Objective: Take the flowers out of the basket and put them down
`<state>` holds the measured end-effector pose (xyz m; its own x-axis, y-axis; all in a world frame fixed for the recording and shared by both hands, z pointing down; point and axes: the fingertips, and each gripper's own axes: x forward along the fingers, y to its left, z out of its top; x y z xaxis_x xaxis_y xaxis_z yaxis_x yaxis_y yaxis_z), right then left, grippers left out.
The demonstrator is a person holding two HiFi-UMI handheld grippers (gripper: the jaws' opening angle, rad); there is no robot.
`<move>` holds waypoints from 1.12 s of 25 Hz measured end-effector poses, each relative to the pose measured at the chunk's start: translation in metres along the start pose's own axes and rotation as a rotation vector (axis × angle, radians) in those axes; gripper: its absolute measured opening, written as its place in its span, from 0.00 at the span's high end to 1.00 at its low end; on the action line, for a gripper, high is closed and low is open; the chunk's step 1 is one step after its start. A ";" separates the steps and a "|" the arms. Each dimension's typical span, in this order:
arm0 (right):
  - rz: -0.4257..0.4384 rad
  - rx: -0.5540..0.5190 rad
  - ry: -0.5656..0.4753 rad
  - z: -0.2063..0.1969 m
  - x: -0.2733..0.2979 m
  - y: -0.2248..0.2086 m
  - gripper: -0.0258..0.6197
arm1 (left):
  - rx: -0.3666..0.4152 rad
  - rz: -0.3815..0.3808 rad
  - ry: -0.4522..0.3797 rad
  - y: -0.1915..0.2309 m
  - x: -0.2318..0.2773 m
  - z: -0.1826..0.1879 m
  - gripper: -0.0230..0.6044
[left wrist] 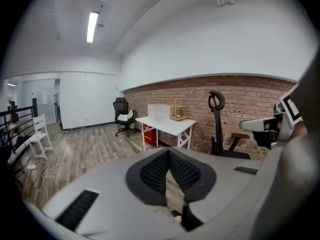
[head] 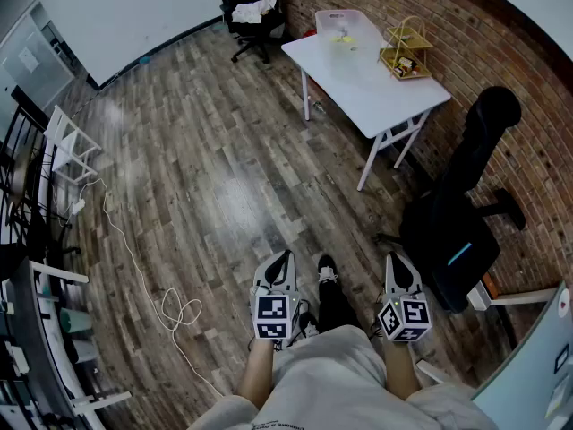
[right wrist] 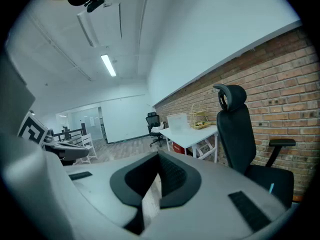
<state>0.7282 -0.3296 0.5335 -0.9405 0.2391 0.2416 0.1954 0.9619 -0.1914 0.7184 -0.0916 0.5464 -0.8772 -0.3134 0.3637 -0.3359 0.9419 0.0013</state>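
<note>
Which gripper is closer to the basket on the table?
Right. The basket sits far ahead; the right gripper is nearly in line with it, the left gripper is farther left.

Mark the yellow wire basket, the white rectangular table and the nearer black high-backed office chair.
yellow wire basket (head: 406, 50), head view, its wire side.
white rectangular table (head: 380, 92), head view, bare tabletop.
nearer black high-backed office chair (head: 443, 236), head view, its seat.

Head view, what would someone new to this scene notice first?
A white table stands far off at top right against the brick wall, with a yellow wire basket on it. A black office chair sits at the right. At the bottom, the left gripper and right gripper point forward, jaws together and empty.
</note>
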 end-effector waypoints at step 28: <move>0.147 -0.033 0.015 0.147 0.319 -0.049 0.93 | 0.003 0.064 -0.026 0.084 0.289 0.160 0.93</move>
<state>0.3781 -0.3196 0.4799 -0.8968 0.3795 0.2272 0.3401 0.9201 -0.1945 0.3822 -0.1226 0.5029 -0.9056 -0.2552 0.3389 -0.2795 0.9598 -0.0240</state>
